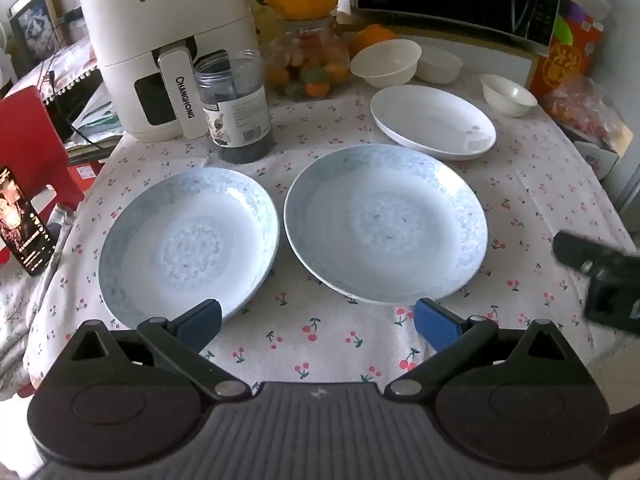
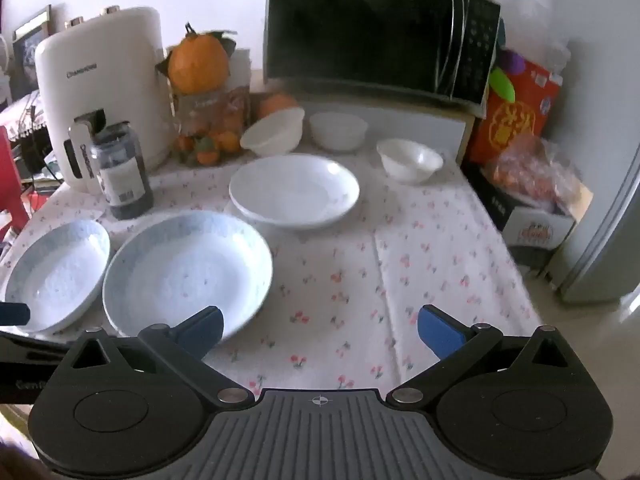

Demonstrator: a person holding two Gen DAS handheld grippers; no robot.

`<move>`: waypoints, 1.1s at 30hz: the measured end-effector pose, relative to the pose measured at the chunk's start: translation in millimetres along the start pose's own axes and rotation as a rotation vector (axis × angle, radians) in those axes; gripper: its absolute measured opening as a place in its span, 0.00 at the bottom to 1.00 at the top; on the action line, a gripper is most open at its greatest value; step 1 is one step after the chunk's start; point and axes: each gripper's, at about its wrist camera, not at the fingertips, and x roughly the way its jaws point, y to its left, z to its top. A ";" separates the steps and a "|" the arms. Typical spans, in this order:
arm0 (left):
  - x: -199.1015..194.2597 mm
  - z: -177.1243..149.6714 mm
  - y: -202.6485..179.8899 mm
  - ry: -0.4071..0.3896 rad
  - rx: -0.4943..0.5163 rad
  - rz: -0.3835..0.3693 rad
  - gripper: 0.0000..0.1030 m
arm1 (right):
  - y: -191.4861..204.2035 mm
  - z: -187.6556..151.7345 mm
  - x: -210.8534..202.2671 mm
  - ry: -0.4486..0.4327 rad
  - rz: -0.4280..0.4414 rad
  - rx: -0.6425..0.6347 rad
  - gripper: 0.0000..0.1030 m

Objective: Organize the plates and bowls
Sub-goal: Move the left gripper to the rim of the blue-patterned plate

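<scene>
Left hand-held gripper point(image 1: 318, 322): jaws spread wide, nothing between them, hovering over near edge of table w/ cherry-print cloth point(image 1: 320, 344). Right hand-held gripper point(image 2: 320, 330): same, released, empty, above bare cloth at near right.

Two pale-blue patterned ceramic plates side by side near front: smaller one point(image 1: 188, 242) on left, larger one point(image 1: 386, 226) just right of it, apart, not touching. Plain white shallow plate point(image 1: 434, 122) farther back, right of centre.

Three white bowls along far side: tilted cream bowl point(image 1: 386, 62), low white bowl point(image 1: 438, 64) beside it, small white bowl point(image 1: 508, 94) far right.

Bkgd: white air fryer point(image 1: 160, 40), dark-filled clear jar point(image 1: 234, 104), black microwave point(image 2: 380, 32).
</scene>
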 end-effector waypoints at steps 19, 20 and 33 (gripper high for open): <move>10.2 42.8 7.1 -0.053 0.139 -0.273 0.95 | -19.6 41.3 24.1 0.065 0.238 0.009 1.00; 13.5 45.6 9.2 -0.056 0.132 -0.284 0.94 | -21.1 41.4 30.2 0.074 0.257 0.035 1.00; 65.8 79.8 37.6 -0.017 0.051 -0.364 0.55 | -35.9 22.9 121.3 0.251 0.457 0.315 0.98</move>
